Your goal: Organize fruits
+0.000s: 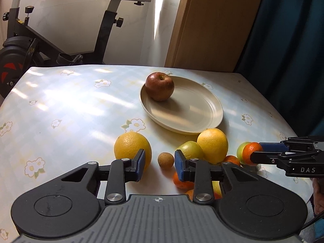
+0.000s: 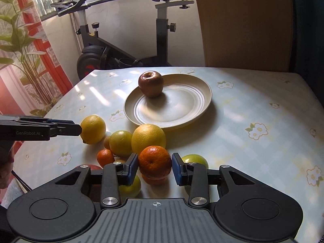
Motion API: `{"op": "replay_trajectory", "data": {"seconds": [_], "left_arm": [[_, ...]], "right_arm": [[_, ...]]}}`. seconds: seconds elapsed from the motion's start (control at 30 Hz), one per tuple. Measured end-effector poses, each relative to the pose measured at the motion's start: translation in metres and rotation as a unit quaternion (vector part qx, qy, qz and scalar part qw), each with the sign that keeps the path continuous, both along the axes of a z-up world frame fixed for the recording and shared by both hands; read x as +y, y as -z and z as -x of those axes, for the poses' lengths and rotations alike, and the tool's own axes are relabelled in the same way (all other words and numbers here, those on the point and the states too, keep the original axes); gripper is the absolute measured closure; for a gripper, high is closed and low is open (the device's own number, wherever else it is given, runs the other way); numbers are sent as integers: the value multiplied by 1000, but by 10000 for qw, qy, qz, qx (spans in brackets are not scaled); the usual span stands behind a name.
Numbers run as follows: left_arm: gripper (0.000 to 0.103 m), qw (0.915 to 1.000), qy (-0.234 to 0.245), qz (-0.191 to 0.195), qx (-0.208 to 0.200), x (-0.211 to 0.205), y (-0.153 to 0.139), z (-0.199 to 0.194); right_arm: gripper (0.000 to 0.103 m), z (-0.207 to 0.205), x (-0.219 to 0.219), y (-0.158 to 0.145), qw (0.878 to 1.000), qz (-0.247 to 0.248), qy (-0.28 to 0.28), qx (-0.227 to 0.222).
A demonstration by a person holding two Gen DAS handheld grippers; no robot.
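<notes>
An orange (image 2: 155,162) is held between the pads of the right gripper (image 2: 155,167), just above the fruit pile on the bench (image 2: 253,105). The left gripper (image 1: 159,163) is spread, empty. One apple (image 2: 150,84) is on the plate (image 2: 182,117). A light pinch could let the orange slip and scatter the pile.

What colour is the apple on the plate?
Dark red, with a brownish tone: the apple on the cream plate, best in the left wrist view.

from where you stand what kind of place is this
Probably a room in a home: an exercise bike behind a table with a floral cloth, and a plate of fruit.
</notes>
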State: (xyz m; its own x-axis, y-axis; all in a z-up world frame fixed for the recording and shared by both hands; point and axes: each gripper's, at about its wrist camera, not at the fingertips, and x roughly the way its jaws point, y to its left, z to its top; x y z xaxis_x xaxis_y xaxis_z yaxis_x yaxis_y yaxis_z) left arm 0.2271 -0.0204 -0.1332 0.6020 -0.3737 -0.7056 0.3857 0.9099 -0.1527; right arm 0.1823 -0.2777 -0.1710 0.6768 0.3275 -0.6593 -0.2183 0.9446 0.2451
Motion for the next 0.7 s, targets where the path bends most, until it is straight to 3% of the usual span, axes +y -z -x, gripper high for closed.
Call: {"op": "replay_trajectory", "data": {"seconds": [0.07, 0.3, 0.53, 0.7], "left_arm": [[78, 9999, 153, -34, 45, -4, 1, -6], [78, 9972, 660, -291, 201, -19, 10, -30], [78, 9847, 1488, -895, 136, -30, 15, -32], [78, 9813, 1630, -996, 222, -33, 22, -35]], "right_arm": [[70, -6, 1, -5, 9999, 58, -45, -83], [70, -22, 1, -11, 9996, 129, -98, -220], [70, -21, -4, -7, 9998, 106, -53, -181], [70, -22, -8, -4, 9999, 33, 21, -146]]}}
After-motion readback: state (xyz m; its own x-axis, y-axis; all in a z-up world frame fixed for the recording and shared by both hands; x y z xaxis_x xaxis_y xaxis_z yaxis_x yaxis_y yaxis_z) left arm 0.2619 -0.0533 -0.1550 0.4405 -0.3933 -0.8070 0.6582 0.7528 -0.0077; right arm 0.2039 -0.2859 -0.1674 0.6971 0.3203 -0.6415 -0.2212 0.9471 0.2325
